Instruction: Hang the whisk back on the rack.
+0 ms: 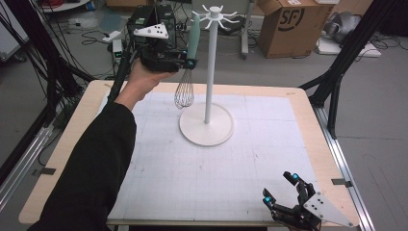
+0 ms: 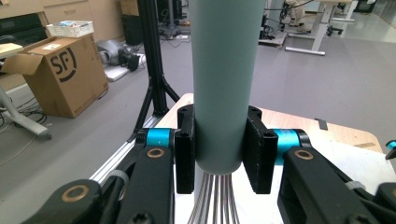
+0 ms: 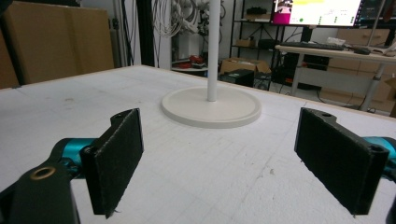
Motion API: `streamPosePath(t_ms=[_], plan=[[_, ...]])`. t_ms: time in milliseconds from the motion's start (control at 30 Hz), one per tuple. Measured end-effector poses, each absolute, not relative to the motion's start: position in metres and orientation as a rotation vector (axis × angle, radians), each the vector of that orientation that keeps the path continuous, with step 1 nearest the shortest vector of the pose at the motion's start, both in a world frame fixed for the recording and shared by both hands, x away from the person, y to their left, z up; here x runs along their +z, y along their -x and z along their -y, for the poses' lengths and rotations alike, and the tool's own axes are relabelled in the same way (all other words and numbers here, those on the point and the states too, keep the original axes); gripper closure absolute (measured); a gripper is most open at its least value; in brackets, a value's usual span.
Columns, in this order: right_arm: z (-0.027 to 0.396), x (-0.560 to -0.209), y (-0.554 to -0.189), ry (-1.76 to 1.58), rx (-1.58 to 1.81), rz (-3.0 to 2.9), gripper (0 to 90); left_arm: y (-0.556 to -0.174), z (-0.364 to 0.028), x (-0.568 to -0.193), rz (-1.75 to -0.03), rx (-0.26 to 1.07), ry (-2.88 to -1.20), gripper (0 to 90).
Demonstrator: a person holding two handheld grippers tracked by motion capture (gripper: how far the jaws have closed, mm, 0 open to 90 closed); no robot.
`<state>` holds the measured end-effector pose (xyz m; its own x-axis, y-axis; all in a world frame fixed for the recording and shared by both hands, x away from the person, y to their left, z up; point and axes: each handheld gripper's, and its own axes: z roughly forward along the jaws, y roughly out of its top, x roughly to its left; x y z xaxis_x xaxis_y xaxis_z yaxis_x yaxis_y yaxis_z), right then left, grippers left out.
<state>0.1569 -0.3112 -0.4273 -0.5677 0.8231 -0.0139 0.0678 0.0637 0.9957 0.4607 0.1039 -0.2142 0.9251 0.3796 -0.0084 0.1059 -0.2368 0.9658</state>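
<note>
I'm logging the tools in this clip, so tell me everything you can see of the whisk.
The whisk has a smooth, pale green, cylinder-shaped handle and a balloon of thin silvery wire loops. It hangs upright, handle up and wires down, held in the air above the far side of the table, clear of the white mat. The left gripper is shut on the lower end of the handle, one black jaw on each side. The whisk is beside the white stand's pole, its handle top near the hooks.

The left tool point(image 1: 185, 61) is black with blue joints and brass-coloured pivots. The right tool point(image 1: 281, 189) carries a grey three-cornered plate. The person's left arm wears a black sleeve point(image 1: 96, 168).
</note>
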Motion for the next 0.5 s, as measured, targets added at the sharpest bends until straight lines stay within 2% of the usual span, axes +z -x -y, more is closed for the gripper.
streamPosePath(t_ms=[133, 267, 367, 500], plan=[[0.311, -0.428, -0.158, -0.900, 1.562, -1.729, 14.6, -0.458, -0.101, -0.215, -0.349, 0.249, -1.796, 67.0], [0.309, -0.427, -0.159, -0.894, 1.568, -1.735, 14.6, -0.455, -0.098, -0.213, -0.386, 0.251, -1.765, 51.3], [0.307, -0.428, -0.163, -0.886, 1.573, -1.742, 14.6, -0.450, -0.096, -0.210, -0.409, 0.278, -1.739, 43.5], [0.303, -0.428, -0.168, -0.871, 1.591, -1.754, 14.6, -0.441, -0.100, -0.216, -0.408, 0.291, -1.663, 44.0]])
